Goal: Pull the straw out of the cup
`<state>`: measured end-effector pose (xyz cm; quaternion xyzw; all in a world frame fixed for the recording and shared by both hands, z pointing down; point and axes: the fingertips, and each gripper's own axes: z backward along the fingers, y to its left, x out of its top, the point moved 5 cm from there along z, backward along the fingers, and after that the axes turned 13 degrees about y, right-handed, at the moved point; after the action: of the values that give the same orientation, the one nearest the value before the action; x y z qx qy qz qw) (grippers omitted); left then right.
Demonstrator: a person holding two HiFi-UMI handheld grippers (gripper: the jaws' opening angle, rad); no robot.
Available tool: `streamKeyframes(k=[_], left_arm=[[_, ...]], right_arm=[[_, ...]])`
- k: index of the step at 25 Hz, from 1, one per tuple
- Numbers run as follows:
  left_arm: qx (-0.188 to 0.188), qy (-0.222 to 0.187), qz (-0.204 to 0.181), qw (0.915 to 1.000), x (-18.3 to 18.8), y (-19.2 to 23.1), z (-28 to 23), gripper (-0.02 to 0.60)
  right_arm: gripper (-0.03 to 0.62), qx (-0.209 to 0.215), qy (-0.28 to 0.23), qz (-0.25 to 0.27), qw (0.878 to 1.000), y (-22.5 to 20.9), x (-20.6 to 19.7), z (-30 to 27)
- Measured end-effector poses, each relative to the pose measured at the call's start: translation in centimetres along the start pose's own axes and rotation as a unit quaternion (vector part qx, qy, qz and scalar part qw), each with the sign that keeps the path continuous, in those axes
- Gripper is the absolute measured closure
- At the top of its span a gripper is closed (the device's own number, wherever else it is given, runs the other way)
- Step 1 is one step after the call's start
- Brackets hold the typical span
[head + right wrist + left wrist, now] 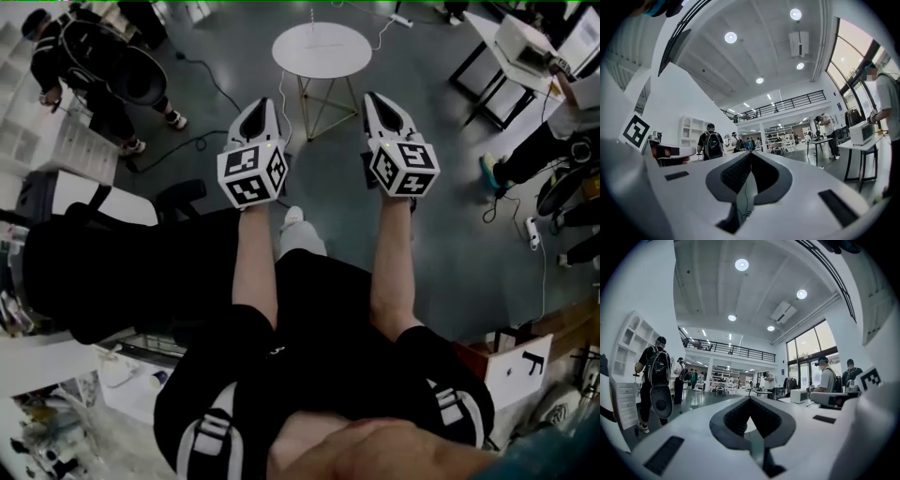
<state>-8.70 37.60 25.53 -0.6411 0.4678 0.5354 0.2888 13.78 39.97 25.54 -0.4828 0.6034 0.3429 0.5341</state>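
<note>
No cup or straw shows plainly in any view. In the head view a small round white table (322, 49) stands on the floor ahead, and a thin upright thing (312, 17) on its far part is too small to make out. My left gripper (266, 103) and right gripper (374, 97) are held side by side in the air, short of the table and pointing toward it. Both are shut with nothing between the jaws. The left gripper (750, 398) shows its tips meeting in its own view, and so does the right gripper (751, 153).
A person with a backpack (94, 66) stands at the far left by white shelving (23, 122). Cables (202, 75) run over the grey floor. Desks with equipment (525, 47) are at the far right, where another person's legs (525, 155) show. A box (520, 366) lies at the near right.
</note>
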Motion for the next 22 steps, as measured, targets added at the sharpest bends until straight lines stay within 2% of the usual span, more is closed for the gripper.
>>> streamKeyframes(k=[7,12,15,18,22], left_arm=[[0.007,-0.009,0.014,0.9998,-0.1,1.3,-2.2,0.580],[-0.004,-0.024,0.017,0.9996,0.1,1.8,-5.5,0.580],[-0.005,-0.028,0.014,0.9995,-0.7,2.7,-8.1,0.580],[-0.001,-0.032,0.014,0.9994,-1.5,5.0,-12.0,0.580],[0.011,-0.019,0.028,0.9994,-2.4,9.5,-20.2,0.580]], right_arm=[[0.576,-0.023,-0.006,0.011,1.000,-1.7,0.6,-1.7],[0.576,-0.027,-0.016,0.014,0.999,-4.0,0.7,-4.0],[0.576,-0.049,-0.031,0.007,0.998,-5.8,0.1,-6.3],[0.576,-0.072,-0.054,-0.002,0.996,-8.0,-0.4,-10.3],[0.576,-0.054,-0.057,-0.010,0.997,-10.4,-2.1,-19.3]])
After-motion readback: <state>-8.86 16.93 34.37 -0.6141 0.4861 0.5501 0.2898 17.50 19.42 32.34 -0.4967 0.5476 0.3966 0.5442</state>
